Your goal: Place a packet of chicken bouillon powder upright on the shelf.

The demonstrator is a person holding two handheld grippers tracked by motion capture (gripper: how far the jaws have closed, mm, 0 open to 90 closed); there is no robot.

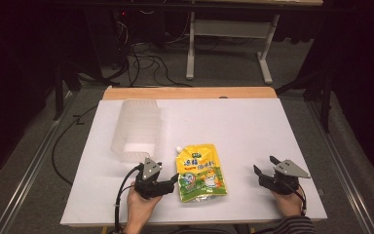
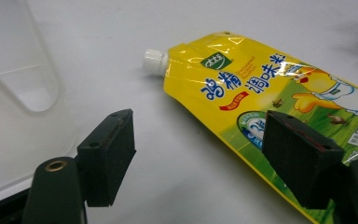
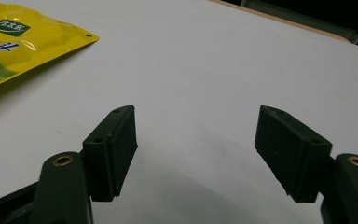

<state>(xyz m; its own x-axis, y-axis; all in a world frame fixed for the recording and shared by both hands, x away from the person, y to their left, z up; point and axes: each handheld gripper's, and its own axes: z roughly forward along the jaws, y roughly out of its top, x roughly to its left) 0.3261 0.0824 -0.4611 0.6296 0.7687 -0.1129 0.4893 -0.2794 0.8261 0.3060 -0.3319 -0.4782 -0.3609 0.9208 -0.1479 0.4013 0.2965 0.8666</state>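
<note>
A yellow spouted pouch lies flat on the white table top, its white cap pointing to the far left. My left gripper is open just left of the pouch. In the left gripper view the gripper has one jaw hanging over the pouch edge and the other over bare table, short of the cap. My right gripper rests open to the right of the pouch. Bare table lies between the right gripper jaws, with a pouch corner at the upper left.
A translucent plastic container lies on its side behind my left gripper and also shows close by in the left gripper view. The table's wooden far edge runs across the back. Cables and a white stand are on the floor beyond.
</note>
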